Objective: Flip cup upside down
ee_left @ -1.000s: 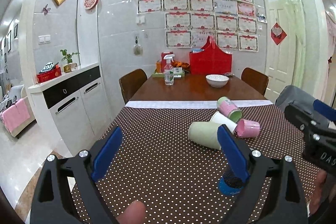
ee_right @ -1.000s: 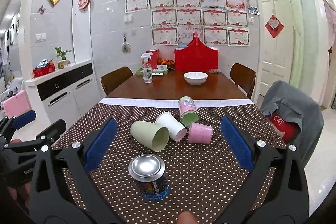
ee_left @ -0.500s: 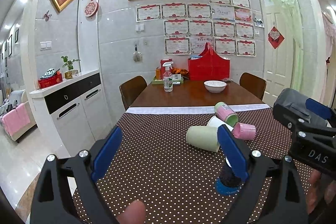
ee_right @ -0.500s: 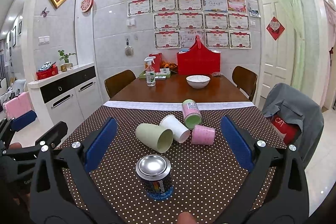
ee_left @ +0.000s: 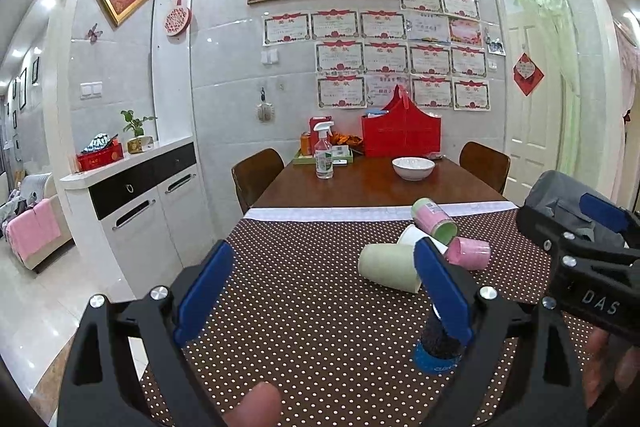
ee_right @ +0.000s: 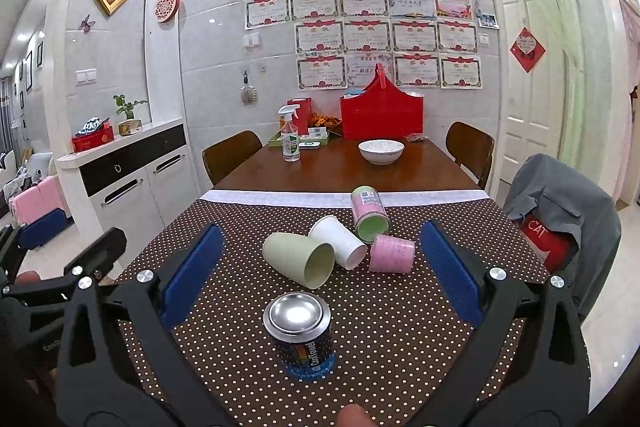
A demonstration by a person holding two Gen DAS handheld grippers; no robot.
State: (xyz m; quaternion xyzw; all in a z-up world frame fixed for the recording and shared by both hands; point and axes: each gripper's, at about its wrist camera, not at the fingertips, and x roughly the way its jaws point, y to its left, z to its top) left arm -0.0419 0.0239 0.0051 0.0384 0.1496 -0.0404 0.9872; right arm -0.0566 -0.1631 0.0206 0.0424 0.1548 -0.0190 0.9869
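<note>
Several cups lie on their sides on the dotted tablecloth: a pale green cup (ee_right: pixel 301 259), a white cup (ee_right: pixel 339 242), a pink cup (ee_right: pixel 391 253) and a pink-and-green cup (ee_right: pixel 369 214). A dark can-shaped cup (ee_right: pixel 301 335) stands with its metal bottom up, between my right gripper's (ee_right: pixel 320 277) open jaws. My left gripper (ee_left: pixel 322 295) is open and empty, to the left of the cups. The pale green cup (ee_left: pixel 387 267) shows past its right finger, which partly hides the dark cup (ee_left: pixel 438 349).
A white bowl (ee_right: pixel 381 151), spray bottle (ee_right: pixel 290 139) and red bag (ee_right: pixel 382 115) stand at the table's far end. Chairs flank the table; one at right carries a grey jacket (ee_right: pixel 560 203). A white cabinet (ee_right: pixel 124 183) stands left.
Both grippers have tilted up slightly and drawn a little nearer the cups. Both remain open. The cups have not moved.
</note>
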